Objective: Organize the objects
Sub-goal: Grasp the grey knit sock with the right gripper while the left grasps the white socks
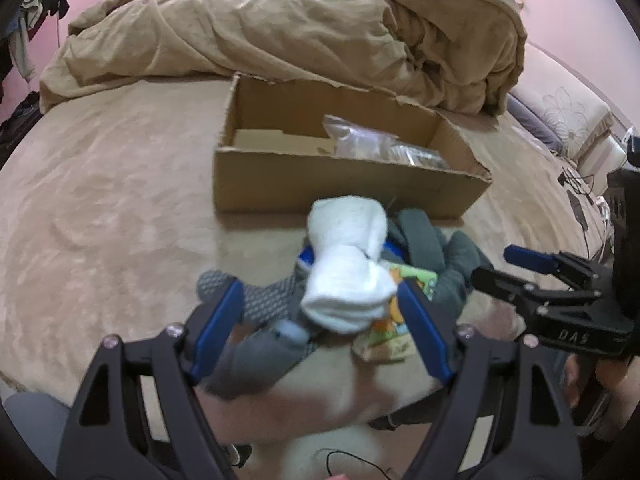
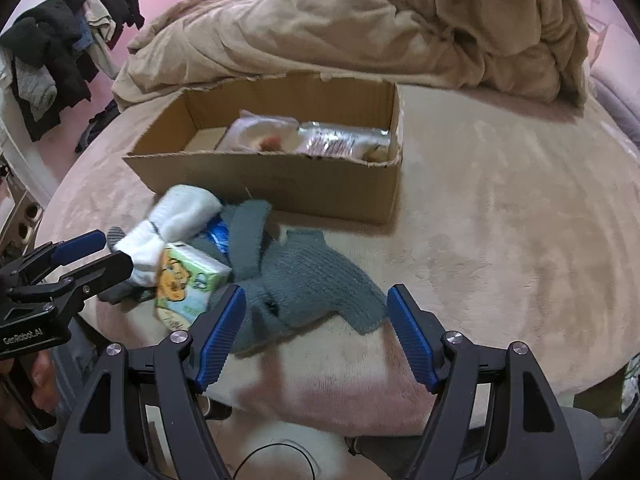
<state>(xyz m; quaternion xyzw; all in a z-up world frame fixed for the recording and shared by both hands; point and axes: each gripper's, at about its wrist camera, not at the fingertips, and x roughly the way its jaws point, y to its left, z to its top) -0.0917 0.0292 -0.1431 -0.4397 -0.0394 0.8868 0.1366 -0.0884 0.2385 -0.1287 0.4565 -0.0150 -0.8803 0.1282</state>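
A pile of items lies on the bed in front of an open cardboard box (image 1: 320, 184) (image 2: 280, 184). The pile holds a rolled white sock (image 1: 348, 272) (image 2: 176, 212), grey knit socks (image 1: 432, 248) (image 2: 304, 280), a patterned grey sock (image 1: 264, 300) and a green tissue pack (image 1: 416, 280) (image 2: 192, 280). My left gripper (image 1: 320, 320) is open with its fingers on either side of the white sock. It also shows in the right wrist view (image 2: 100, 252). My right gripper (image 2: 316, 328) is open over the grey knit socks. It also shows in the left wrist view (image 1: 504, 264).
The box holds clear plastic bags (image 1: 372, 144) (image 2: 320, 140). A crumpled tan duvet (image 1: 280, 28) lies behind the box. Dark clothes (image 2: 60, 52) hang at the left. A pillow (image 1: 568, 120) lies at the right. The bed edge runs below the grippers.
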